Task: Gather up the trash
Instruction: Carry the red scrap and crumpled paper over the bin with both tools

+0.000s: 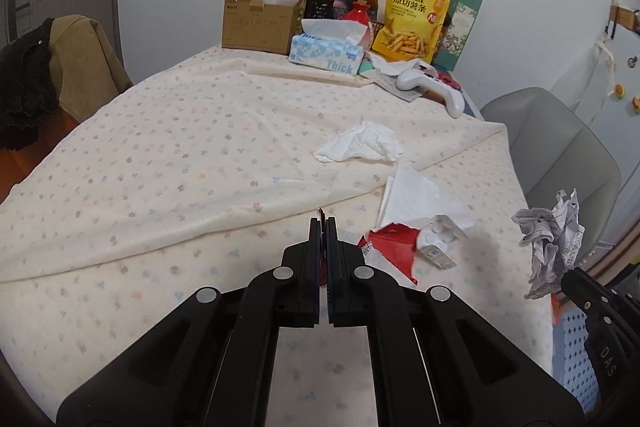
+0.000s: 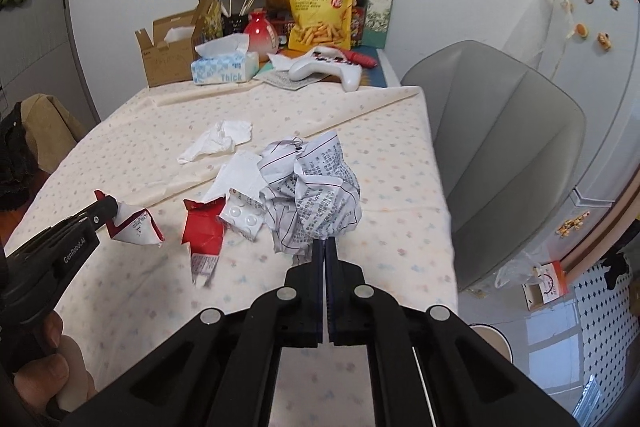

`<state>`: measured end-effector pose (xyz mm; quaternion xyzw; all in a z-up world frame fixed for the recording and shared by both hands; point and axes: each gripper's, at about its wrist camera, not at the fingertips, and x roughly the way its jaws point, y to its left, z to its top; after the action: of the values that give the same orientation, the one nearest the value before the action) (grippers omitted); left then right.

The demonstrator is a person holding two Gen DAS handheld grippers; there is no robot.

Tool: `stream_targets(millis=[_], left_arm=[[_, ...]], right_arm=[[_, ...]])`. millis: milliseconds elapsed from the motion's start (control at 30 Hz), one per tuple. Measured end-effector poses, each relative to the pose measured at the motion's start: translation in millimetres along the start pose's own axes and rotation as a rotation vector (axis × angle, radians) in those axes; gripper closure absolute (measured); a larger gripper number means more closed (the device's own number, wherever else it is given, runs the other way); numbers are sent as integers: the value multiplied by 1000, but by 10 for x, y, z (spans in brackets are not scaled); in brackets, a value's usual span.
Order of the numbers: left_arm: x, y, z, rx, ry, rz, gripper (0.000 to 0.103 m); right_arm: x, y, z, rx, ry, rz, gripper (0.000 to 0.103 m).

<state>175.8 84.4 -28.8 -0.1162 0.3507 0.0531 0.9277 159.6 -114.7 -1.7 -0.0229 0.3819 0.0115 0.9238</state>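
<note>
Right gripper: right gripper (image 2: 325,241) has its jaws closed on the lower edge of the crumpled printed paper (image 2: 310,187), which stands up above the fingertips, clear of the cloth; the left wrist view shows the same wad hanging free over the table's right edge.
Left gripper: left gripper (image 1: 323,223) is clamped on a small red-and-white wrapper scrap (image 2: 136,227); its own camera shows only a red sliver at the tips, while the right wrist view shows the scrap held just above the cloth, near the table's left side.
Both loads: each hand already carries one piece, so neither is free for another pick until it lets go.
Trash on the table: a torn red packet (image 2: 202,233) and a white blister pack (image 2: 244,221) lie touching each other near the front edge, between the two grippers; a flat white sheet (image 2: 240,177) lies just behind them, and a crumpled white tissue (image 2: 218,143) sits farther in, toward the middle of the table (image 2: 120,147).
Key relation: the red packet lies ahead and to the right of the left gripper, and ahead-left of the right one; its long axis runs roughly front to back. Judged from both views, the left hand is a little nearer.
Bin: no bin can be identified for certain in either view, so where the loads go cannot be told.
Not trash, probably: tissue box (image 2: 224,67), snack bag (image 2: 320,7) and game controller (image 2: 326,67) along the far edge.
</note>
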Motion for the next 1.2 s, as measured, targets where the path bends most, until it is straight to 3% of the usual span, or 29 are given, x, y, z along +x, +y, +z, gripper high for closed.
stream_targets(millis=[600,1200], left_arm=[[-725,-620,-246,104,-81,-76,100],[-875,-1344,-394,213,-83,-176,100]], right_arm=[[-927,-465,-365,72,-111,-9,101],[-1231,-1010,-501,163,-152,-84,101]])
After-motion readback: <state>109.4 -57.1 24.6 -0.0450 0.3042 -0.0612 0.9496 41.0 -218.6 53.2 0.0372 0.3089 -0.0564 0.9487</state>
